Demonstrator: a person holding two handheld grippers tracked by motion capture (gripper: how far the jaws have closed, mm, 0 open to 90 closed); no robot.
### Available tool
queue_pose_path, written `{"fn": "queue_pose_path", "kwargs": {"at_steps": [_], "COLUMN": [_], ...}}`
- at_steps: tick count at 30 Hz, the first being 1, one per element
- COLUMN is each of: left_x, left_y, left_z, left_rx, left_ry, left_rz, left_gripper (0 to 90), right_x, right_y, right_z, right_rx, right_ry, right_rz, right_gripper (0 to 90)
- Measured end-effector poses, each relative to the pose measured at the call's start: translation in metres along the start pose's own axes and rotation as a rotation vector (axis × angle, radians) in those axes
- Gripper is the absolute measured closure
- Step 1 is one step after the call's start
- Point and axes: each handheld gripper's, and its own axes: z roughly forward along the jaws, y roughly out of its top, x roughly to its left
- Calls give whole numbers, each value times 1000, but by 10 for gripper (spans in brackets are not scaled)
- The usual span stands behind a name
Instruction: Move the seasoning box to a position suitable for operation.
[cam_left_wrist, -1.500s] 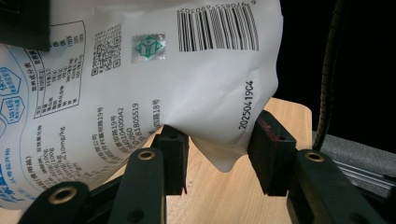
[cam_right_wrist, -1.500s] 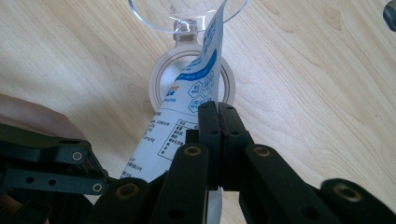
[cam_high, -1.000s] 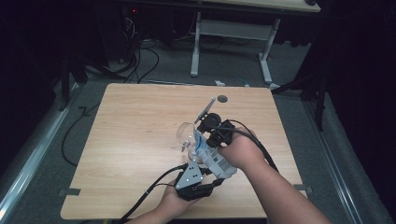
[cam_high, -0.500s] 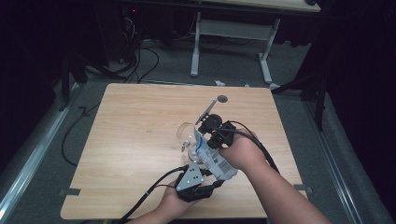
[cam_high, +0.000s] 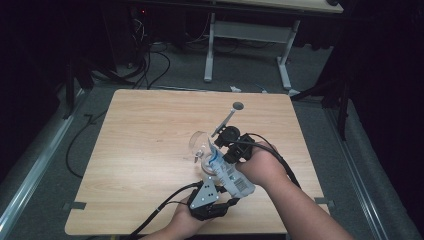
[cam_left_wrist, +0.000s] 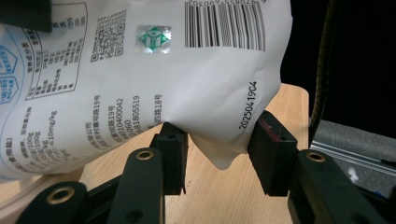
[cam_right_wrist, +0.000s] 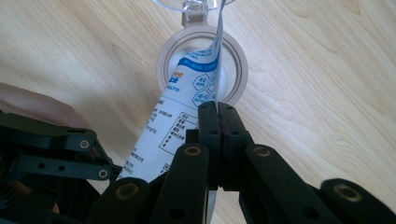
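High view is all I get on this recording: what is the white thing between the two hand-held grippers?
Observer: A white printed pouch; the left gripper view shows a barcode and a date stamp on it.
Operator: Where does its far end point?
Observer: Down into a round, beige-rimmed container mouth, as the right gripper view shows.
Operator: Is the right hand-held gripper clamped on it?
Observer: Yes, the right hand-held gripper is shut on the pouch's thin edge.
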Motion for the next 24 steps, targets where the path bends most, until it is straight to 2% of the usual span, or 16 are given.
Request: {"fn": "queue_pose_path", "kwargs": {"at_steps": [6, 18, 24], "left_x": [3, 6, 7], "left_y": [-6, -15, -19], "left_z": [0, 3, 5], "left_rx": [21, 52, 63], "left_ry": [-3, 6, 9], "left_rz": [-18, -16, -17], "left_gripper": [591, 592, 591], "right_x": [1, 1, 4], "right_y": [-2, -7, -9], "right_z": [-3, -5, -8], "right_rx": [0, 3, 4], "right_ry": [3, 17, 18], "right_rz": [-8, 12, 6], "right_gripper": [900, 900, 900]}}
